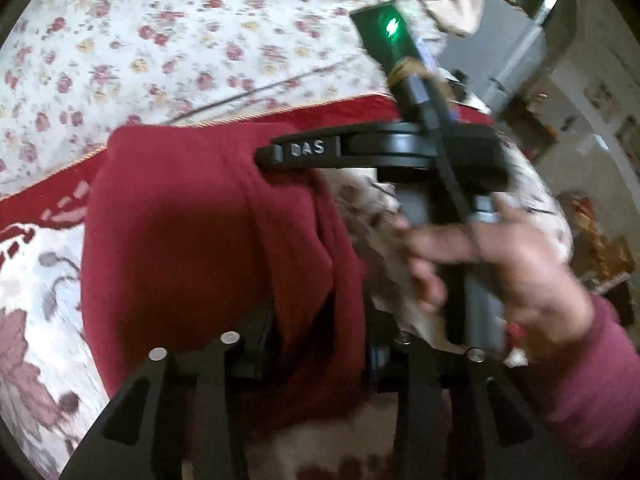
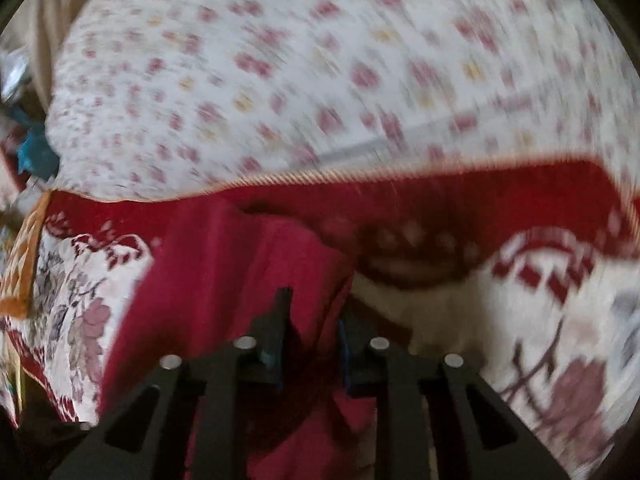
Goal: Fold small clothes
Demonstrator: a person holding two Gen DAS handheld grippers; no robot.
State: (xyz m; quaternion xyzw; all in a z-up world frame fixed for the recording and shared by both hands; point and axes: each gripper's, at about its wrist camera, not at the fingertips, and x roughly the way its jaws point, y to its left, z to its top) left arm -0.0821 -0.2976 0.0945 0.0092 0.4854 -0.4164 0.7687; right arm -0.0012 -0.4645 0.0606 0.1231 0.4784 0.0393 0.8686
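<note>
Carrying a dark red garment (image 1: 192, 240) low over a red-bordered patterned blanket (image 1: 36, 280), with a floral bedsheet (image 1: 160, 40) spread beyond on the far side. Left gripper (image 1: 316, 344) set with its fingers narrowly apart and a thick fold of the red cloth running between them; looks pinched, though blur and bunched fabric hide the exact contact. Right gripper (image 2: 312, 340) likewise close-set, a ridge of the same garment (image 2: 224, 280) caught between its fingers and draping away to the left and toward the near side. From the left wrist view, the right-hand tool's body crossing the frame on the right, gripped by a hand (image 1: 512, 264) in a maroon sleeve (image 1: 592, 380), with pale printed fabric bunched behind it. Soft, light, limp knit by the look of it: sure to sag and slide wherever unsupported, no stiffness to hold a crease by itself, no risk of breakage. Best taken at an edge or corner, hem or shoulder seam, one point per gripper and well apart, so the cloth hangs flat between instead of roping up. Present hold seems mid-bundle rather than on a clean edge, so likely needing a lay-down on the blanket and a fresh grasp before any tidy fold. Heavy blur in the right wrist view; finer detail not readable.
</note>
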